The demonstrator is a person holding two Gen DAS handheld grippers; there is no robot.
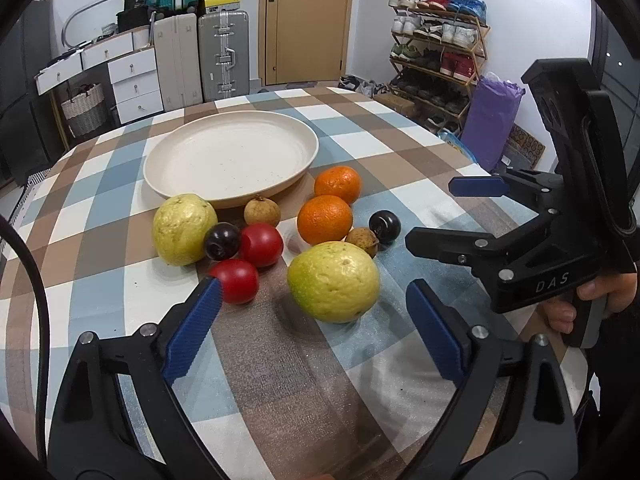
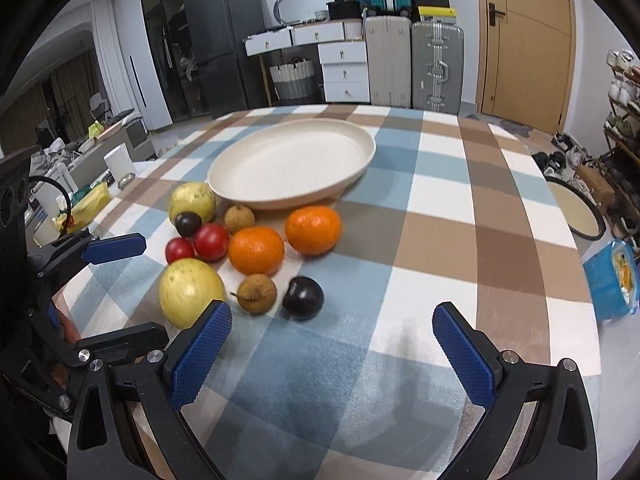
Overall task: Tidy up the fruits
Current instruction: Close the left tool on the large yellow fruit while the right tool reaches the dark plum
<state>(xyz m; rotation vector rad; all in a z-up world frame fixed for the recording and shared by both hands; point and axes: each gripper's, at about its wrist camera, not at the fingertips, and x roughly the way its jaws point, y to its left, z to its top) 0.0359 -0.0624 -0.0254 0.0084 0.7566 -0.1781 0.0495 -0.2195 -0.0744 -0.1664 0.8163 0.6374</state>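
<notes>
Approach step: both claws, left claw (image 1: 314,312) and right claw (image 2: 332,344), released and empty; next, I close left on lower-centre guava (image 1: 333,282) for the plate (image 1: 308,160).

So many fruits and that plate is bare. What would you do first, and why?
Probably ease the left gripper forward around the nearest yellow-green fruit: its jaws stand open just short of it, nothing is held, and the plate behind is empty.

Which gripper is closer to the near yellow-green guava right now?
Left. The left gripper brackets the guava between open fingers, not touching. The right gripper sits off to its right, nearer the dark plum.
</notes>
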